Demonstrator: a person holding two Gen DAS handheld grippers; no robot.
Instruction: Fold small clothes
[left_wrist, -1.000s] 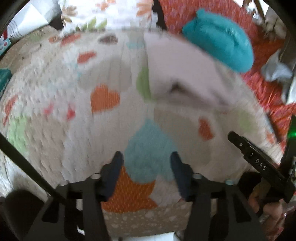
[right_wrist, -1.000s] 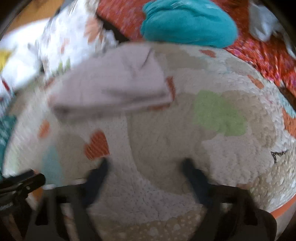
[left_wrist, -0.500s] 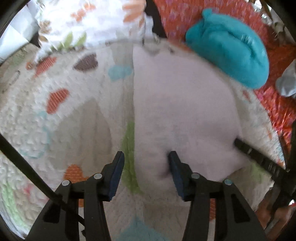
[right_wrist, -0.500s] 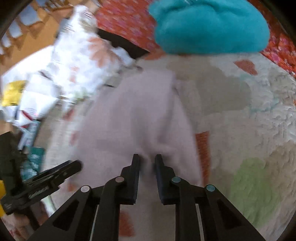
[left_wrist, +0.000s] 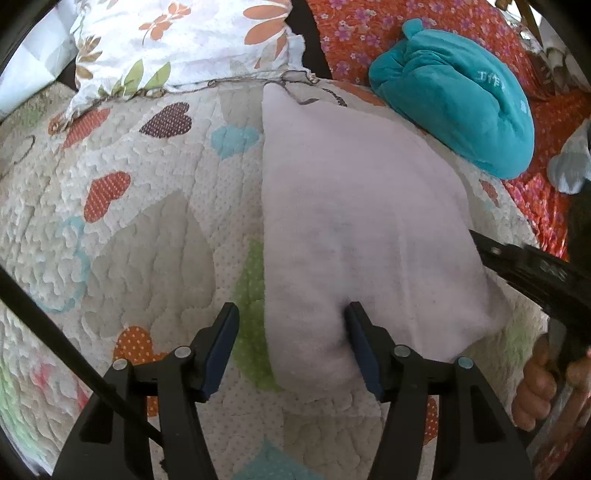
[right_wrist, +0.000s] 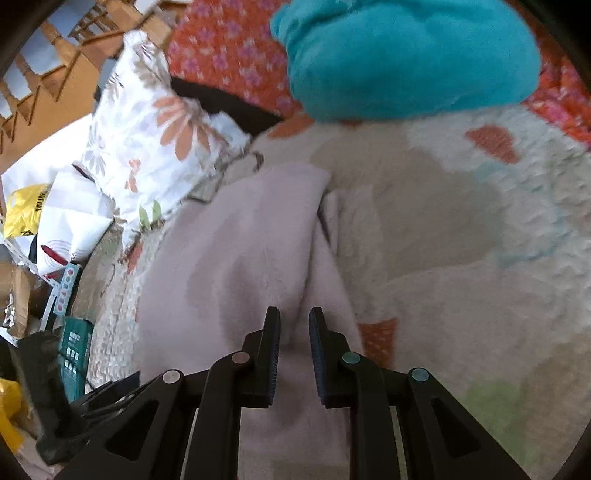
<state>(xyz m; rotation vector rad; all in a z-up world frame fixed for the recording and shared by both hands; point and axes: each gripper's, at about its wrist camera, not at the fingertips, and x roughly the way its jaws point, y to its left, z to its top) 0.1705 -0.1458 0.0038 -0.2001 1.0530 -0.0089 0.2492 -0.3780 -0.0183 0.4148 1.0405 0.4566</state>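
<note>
On the heart-patterned quilt (left_wrist: 140, 236) the pale pink garment (left_wrist: 362, 229) lies spread flat, its near edge at both tools. The left tool (left_wrist: 291, 343) stands with jaws apart and has just been widening, the garment's near left corner between its pads but unpressed. The right tool (right_wrist: 294, 349) has narrowed to a thin gap, pinching a fold of pink cloth. A second ago both hovered short of the garment over bare quilt; now they have arrived, so a fold looks ready to start.
</note>
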